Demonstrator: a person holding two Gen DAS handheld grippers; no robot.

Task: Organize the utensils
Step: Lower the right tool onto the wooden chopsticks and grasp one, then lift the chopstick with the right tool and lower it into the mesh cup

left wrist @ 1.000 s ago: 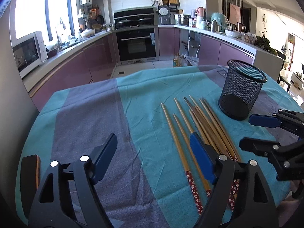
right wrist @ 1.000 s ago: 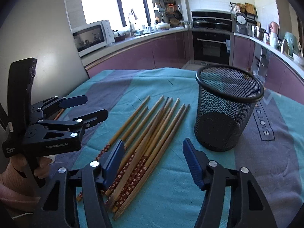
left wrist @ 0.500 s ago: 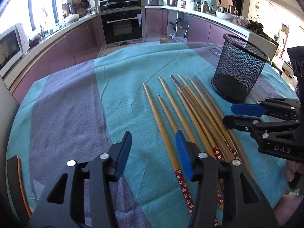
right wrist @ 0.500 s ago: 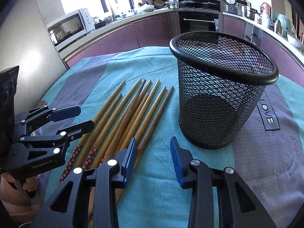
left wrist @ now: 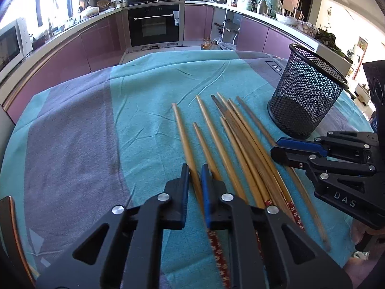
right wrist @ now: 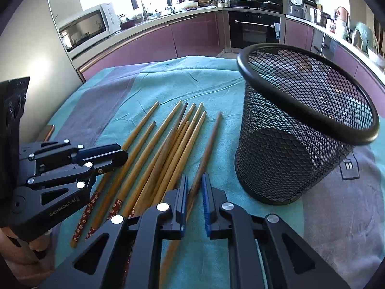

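Several wooden chopsticks [left wrist: 240, 139] [right wrist: 168, 149] lie side by side on the teal cloth, their red patterned ends towards me. My left gripper [left wrist: 195, 175] is closing its jaws on the leftmost chopstick [left wrist: 185, 134], and the blue pads touch both of its sides. My right gripper [right wrist: 194, 185] is closing on the darker rightmost chopstick [right wrist: 209, 144] in the same way. Each gripper shows in the other's view, the right gripper [left wrist: 276, 150] at the right and the left gripper [right wrist: 120, 153] at the left. A black mesh cup [left wrist: 305, 101] [right wrist: 300, 144] stands upright to the right of the chopsticks.
The round table wears a teal and grey cloth [left wrist: 72, 132] that falls off at its edges. A brown wooden edge [left wrist: 9, 216] shows at the near left. A hand [right wrist: 14, 252] holds the left gripper. Purple kitchen cabinets and an oven stand beyond the table.
Both grippers came forward and down over the chopsticks. Their jaws went from wide apart to closed, the left on the leftmost chopstick and the right on the rightmost.
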